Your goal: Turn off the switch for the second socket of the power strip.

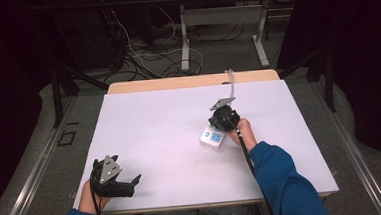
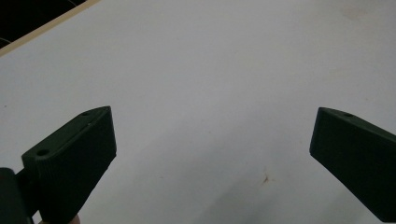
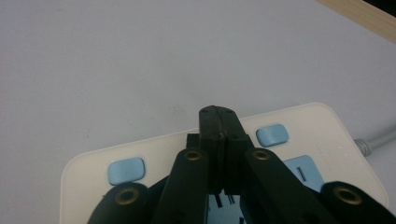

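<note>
**Table, two grippers, one power strip**

- Left gripper [image 1: 133,182]: near the table's [image 1: 169,114] front-left corner, jaws spread wide over bare white surface, holding nothing.
- Power strip [image 1: 212,138]: white with blue sockets and buttons, right of centre, grey cord [image 3: 373,140] trailing off.
- Right gripper [image 3: 218,122]: directly over the strip, jaws pressed together, nothing between them.

A white power strip [image 1: 212,138] lies flat on the white tabletop [image 1: 155,134], right of its centre and well in from every edge. It has blue socket faces and two pale blue buttons [image 3: 272,134]. A grey cable [image 3: 373,140] leaves one end.
</note>
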